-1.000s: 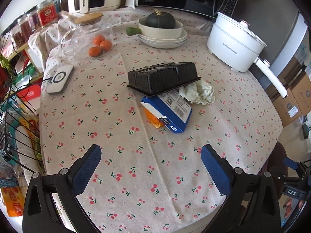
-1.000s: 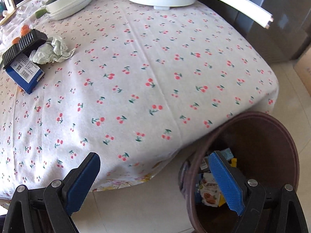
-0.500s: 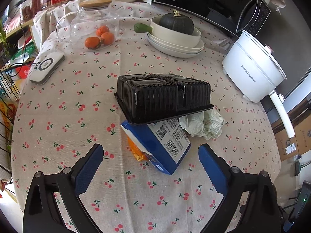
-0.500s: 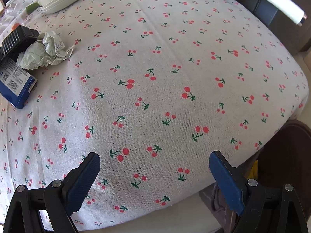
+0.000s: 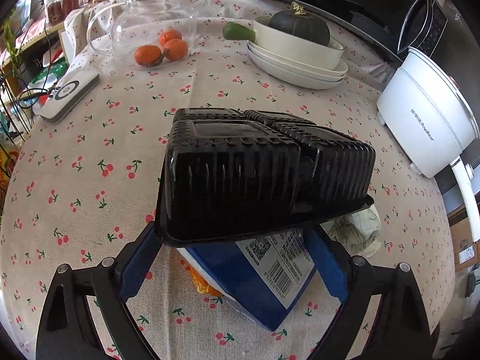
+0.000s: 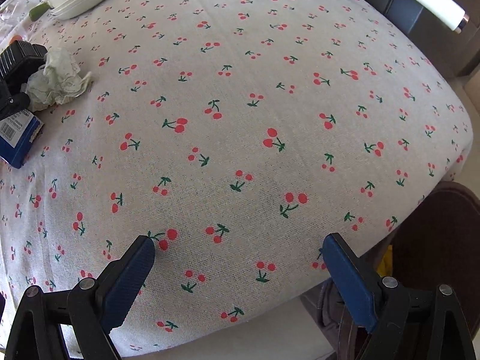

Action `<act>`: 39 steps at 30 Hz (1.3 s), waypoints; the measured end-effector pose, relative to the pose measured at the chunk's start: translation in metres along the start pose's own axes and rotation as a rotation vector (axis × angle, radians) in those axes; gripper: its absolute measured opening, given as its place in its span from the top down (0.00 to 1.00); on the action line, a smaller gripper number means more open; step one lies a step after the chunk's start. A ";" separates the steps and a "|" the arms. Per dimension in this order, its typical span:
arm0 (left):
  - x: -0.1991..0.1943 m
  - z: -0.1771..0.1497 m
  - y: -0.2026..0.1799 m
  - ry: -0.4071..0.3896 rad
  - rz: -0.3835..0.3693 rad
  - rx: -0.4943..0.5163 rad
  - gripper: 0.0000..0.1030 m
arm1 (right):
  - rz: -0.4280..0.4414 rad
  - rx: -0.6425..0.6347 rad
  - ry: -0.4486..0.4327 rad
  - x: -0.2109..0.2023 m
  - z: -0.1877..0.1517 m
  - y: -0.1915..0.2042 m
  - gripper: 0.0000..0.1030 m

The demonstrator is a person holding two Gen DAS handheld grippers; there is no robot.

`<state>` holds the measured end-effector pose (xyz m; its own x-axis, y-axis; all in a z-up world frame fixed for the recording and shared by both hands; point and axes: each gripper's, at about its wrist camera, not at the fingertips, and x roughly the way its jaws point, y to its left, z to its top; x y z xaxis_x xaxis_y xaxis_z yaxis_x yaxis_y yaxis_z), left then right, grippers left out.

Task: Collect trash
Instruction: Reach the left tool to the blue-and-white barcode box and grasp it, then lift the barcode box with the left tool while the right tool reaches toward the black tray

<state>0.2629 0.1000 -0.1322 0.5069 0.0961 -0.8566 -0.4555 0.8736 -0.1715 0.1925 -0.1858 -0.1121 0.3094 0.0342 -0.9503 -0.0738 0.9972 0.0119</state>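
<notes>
Blue carton (image 5: 258,282) now sits between the closing left hand-held gripper (image 5: 234,261).

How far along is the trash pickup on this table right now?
Done: hard to tell; only a sliver of the brown bin shows. In hand: the left gripper has just been closing, jaws either side of the blue carton under the black tray, not visibly gripping it. The right gripper is open, empty. Left: tray, carton, crumpled paper.

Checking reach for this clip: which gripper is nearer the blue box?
Left. The left gripper straddles the blue box, fingers either side. The right gripper hovers over bare tablecloth, well away.
</notes>
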 end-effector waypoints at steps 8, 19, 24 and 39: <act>-0.012 -0.005 0.009 0.079 -0.099 0.018 0.36 | -0.019 -0.009 -0.025 -0.010 0.000 -0.014 0.09; -0.038 -0.018 0.048 0.271 -0.243 0.091 0.40 | -0.006 -0.005 -0.027 -0.014 -0.005 -0.009 0.09; -0.048 -0.029 0.059 0.331 -0.218 0.196 0.40 | 0.020 -0.011 -0.014 -0.013 -0.009 0.001 0.09; -0.043 -0.043 0.062 0.349 -0.156 0.280 0.33 | 0.034 -0.050 -0.020 -0.017 -0.014 0.024 0.09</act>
<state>0.1812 0.1290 -0.1268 0.2557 -0.1707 -0.9516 -0.1546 0.9644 -0.2146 0.1726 -0.1638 -0.0998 0.3245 0.0694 -0.9433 -0.1317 0.9909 0.0276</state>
